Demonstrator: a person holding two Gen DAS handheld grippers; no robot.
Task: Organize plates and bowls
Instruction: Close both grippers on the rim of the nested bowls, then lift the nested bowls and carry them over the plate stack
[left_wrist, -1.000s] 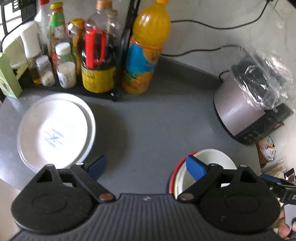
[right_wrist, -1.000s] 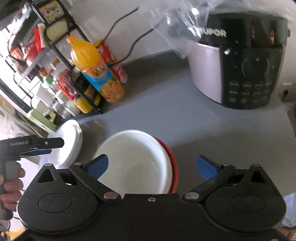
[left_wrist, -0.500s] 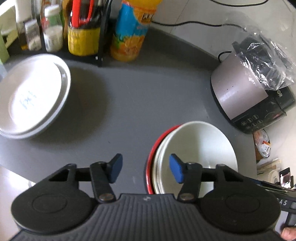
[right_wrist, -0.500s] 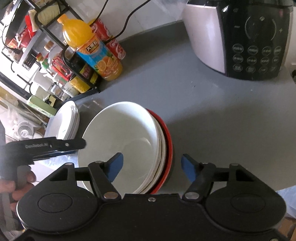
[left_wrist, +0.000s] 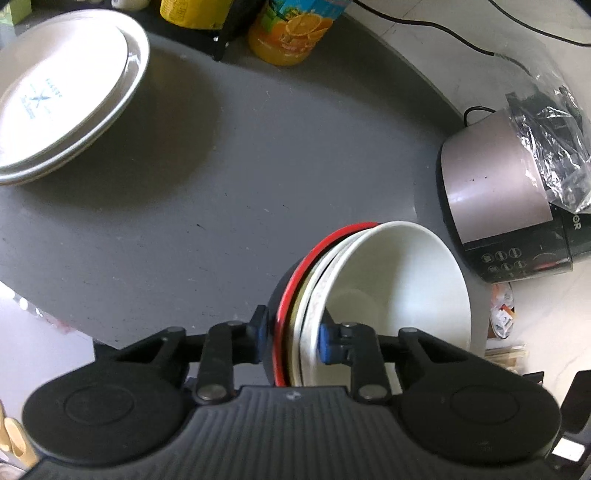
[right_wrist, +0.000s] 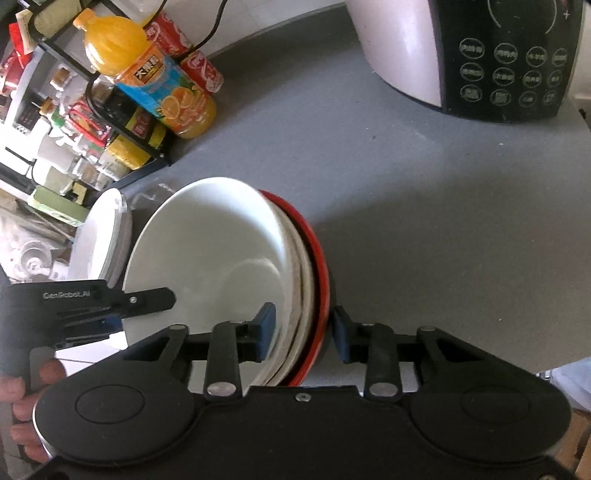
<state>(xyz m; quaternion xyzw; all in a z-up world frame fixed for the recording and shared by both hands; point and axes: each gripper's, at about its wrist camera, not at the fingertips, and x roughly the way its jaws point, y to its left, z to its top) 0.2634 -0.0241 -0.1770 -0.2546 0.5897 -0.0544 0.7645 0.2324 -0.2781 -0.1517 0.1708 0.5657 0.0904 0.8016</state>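
Note:
A stack of nested bowls, white on top and red-rimmed at the bottom, stands on the grey counter. My left gripper straddles the stack's near-left rim, one blue pad outside the red bowl and one inside the white bowl; its jaws are closing and the pads look pressed on the rims. In the right wrist view, my right gripper straddles the opposite rim of the bowl stack the same way, jaws closing, pads at the rims. A pile of white plates lies far left.
A rice cooker under crinkled plastic stands at the right, close to the bowls. An orange juice bottle, red cans and a black condiment rack line the back. A person's hand holds the left tool.
Both grippers have come down onto the bowl stack and their jaws have narrowed from wide apart to straddling its rims. The bowls now fill much more of each view.

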